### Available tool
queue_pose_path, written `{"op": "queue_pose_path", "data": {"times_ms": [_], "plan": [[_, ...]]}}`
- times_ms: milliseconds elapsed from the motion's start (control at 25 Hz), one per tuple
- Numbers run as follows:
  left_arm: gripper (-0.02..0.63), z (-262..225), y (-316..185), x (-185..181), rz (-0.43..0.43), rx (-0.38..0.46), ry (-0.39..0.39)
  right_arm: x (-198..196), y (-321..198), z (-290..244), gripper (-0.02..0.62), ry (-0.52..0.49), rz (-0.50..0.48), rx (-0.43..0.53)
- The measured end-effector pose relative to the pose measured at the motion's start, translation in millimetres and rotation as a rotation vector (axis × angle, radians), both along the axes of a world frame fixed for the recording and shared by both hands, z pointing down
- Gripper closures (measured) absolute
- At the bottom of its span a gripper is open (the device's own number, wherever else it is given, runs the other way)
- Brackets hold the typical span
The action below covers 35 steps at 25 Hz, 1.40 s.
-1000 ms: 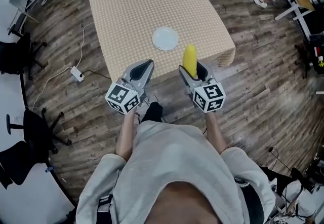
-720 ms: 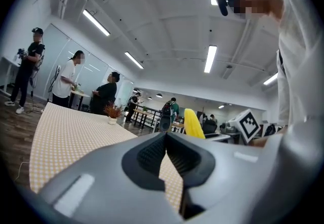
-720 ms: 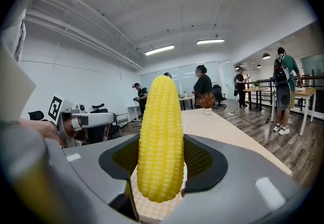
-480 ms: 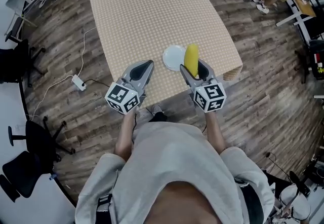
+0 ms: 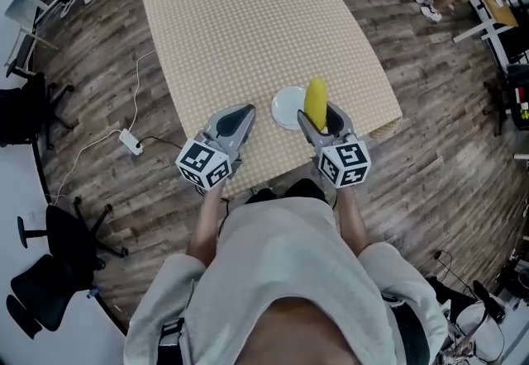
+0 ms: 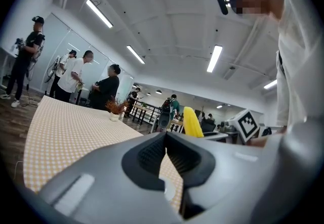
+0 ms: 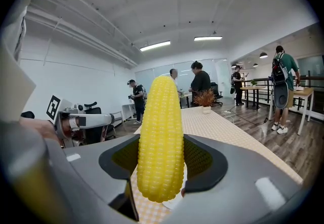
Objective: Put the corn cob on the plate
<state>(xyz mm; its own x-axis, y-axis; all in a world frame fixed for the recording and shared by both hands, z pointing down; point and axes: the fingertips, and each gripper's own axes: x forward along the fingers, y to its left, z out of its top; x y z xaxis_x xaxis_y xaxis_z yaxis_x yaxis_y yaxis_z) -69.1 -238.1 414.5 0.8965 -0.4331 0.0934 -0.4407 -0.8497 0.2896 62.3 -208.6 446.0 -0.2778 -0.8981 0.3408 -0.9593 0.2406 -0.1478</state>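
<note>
Over the edge of the plate (image 5: 283, 109), your right claw (image 5: 322, 118) grips the corn cob (image 5: 315, 101) upright, likely to lower it straight down, while your left claw (image 5: 242, 116), clenched on nothing, hangs clear beside the plate.

Head view looks steeply down on the table (image 5: 240, 25); both gripper views skim low across it

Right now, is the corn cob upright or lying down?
Upright: the corn cob stands on end, clamped at its lower part between the jaws of the right hand-held gripper, its tip pointing up.
</note>
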Motion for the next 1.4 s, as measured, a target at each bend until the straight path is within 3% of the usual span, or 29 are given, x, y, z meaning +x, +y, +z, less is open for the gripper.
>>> {"op": "queue_pose_path", "data": {"times_ms": [320,640,880,1400], "plan": [[0.598,19.3,-10.9,16.6,-0.035,-0.036,-0.027,22.6,-11.3,19.4,0.345,-0.021,-0.019,-0.036],[0.598,33.2,-4.6,49.2,-0.163,-0.054,-0.024,51.3,-20.7,29.3,0.345,-0.036,-0.133,-0.042],[0.598,48.5,-4.4,51.0,-0.256,-0.106,-0.025,70.7,-22.4,42.8,0.345,-0.065,-0.169,-0.071],[0.598,87.2,7.0,53.1,-0.275,-0.171,-0.054,81.6,3.3,92.3,0.345,-0.079,-0.184,-0.183]]}}
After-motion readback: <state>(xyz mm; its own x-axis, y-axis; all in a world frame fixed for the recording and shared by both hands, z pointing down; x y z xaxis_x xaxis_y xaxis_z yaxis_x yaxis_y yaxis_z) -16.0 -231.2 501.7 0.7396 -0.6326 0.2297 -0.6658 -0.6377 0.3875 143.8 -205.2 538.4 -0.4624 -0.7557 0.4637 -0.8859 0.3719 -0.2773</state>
